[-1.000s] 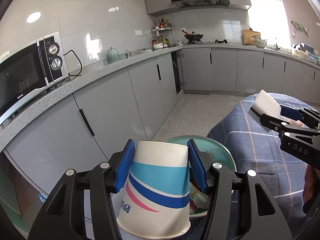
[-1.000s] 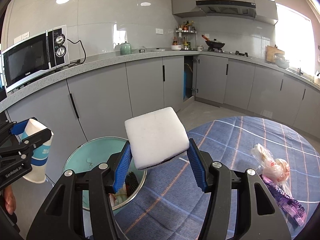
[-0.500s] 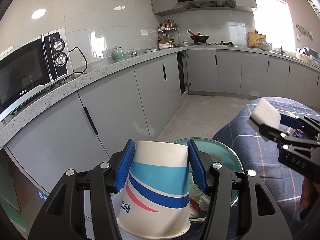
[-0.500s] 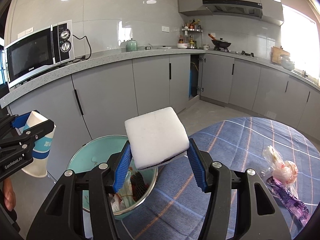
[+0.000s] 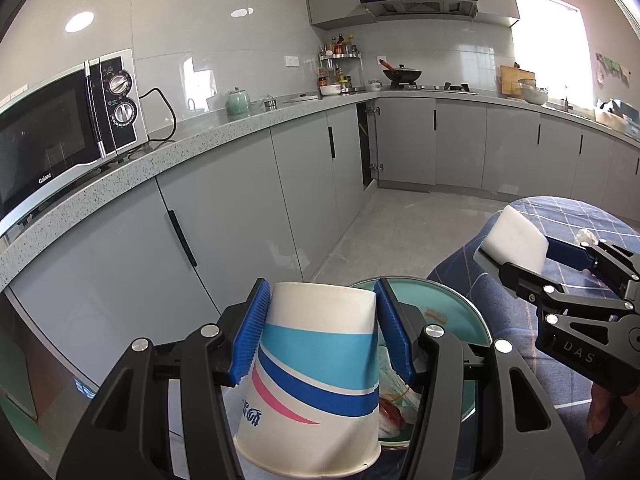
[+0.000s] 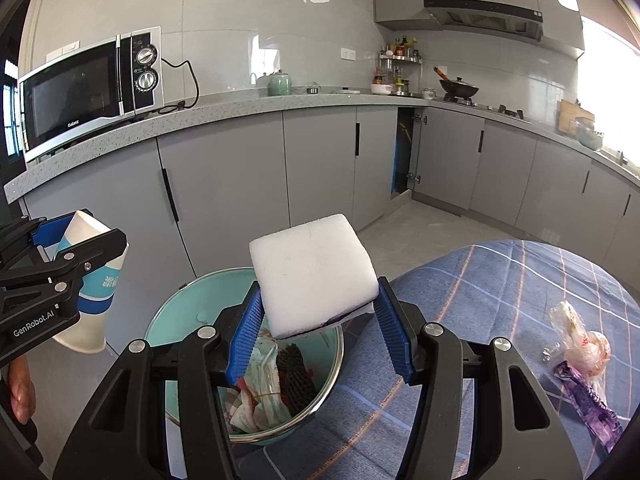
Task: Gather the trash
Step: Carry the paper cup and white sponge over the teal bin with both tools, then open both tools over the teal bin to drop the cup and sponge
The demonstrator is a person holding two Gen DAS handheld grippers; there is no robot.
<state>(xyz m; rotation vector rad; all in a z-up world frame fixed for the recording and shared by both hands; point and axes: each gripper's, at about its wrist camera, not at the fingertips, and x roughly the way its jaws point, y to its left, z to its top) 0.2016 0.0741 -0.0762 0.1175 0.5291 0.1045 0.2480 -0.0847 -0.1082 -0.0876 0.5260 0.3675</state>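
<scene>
My left gripper [image 5: 322, 332] is shut on a white paper cup [image 5: 316, 376] with blue and pink stripes, held upside down to the left of a teal trash bin [image 5: 444, 320]. The cup also shows in the right wrist view [image 6: 94, 280]. My right gripper [image 6: 318, 330] is shut on a white foam block [image 6: 314, 274], held over the bin [image 6: 172, 324], which holds crumpled wrappers and a black mesh piece. The foam block shows at the right of the left wrist view [image 5: 516, 242].
A round table with a blue plaid cloth [image 6: 500, 300] stands right of the bin, with a clear plastic bag [image 6: 580, 344] and a purple wrapper [image 6: 588, 400] on it. Grey cabinets [image 6: 224, 196] and a counter with a microwave [image 6: 88, 88] run behind.
Both grippers have moved forward and left toward the bin; the foam block now hangs over the bin's opening. Both grips are unchanged.
</scene>
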